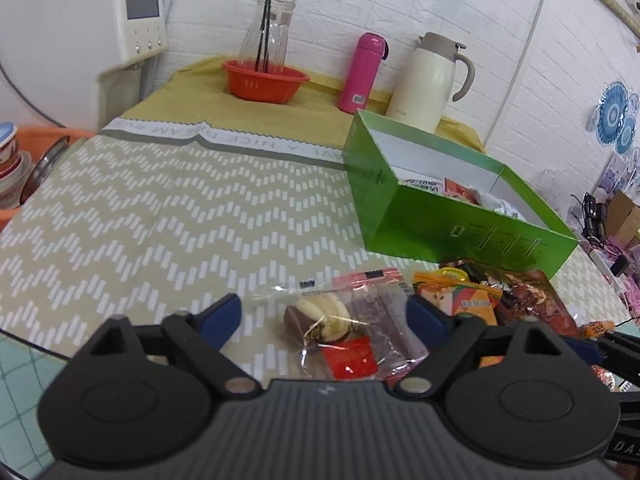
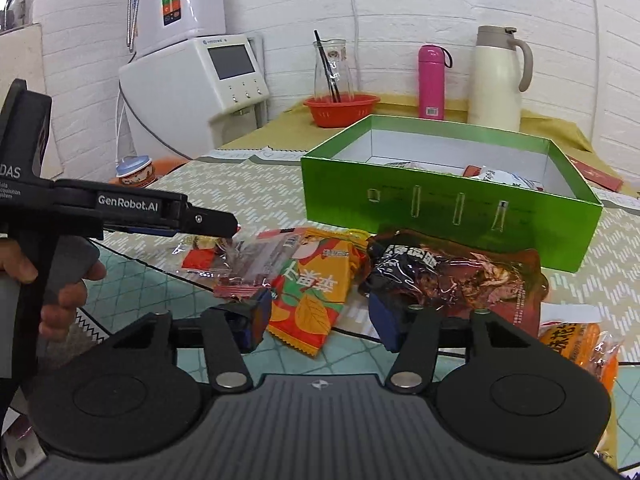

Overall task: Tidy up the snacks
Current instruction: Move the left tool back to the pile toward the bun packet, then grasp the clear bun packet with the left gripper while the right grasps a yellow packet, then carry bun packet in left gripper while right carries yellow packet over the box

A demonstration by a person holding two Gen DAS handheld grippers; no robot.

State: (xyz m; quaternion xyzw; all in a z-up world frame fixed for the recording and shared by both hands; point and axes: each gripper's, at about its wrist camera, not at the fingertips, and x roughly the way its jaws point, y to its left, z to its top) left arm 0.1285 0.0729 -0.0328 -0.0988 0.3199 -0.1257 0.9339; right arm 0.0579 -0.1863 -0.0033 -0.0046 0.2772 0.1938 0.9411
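A: Left hand-held gripper [image 1: 324, 316], what have I got?
B: Jaws apart, a clear cookie packet [image 1: 340, 332] lying between the blue pads. I can't see either pad pressing on it. The packet sits on the surface [image 1: 160, 216], in front of the green box [image 1: 440, 216].

A: And the right hand-held gripper [image 2: 320, 316]?
B: Jaws wide as well. The orange pouch [image 2: 316, 292] lies between the pads, its lower corner toward me; no pad is visibly clamping it. The right pad sits just beside the dark meat pack [image 2: 460, 276].

A: Where's all that relative to the box?
B: Pouch and meat pack lie in front of the box's near wall, the meat pack closest to it. Another orange packet [image 2: 580, 344] lies further to the right of the box front. Some snacks [image 2: 496, 176] are already inside the box.

A: The left tool in my right view?
B: Its tip is over the cookie packet, with a hand [image 2: 60, 280] on its grip.
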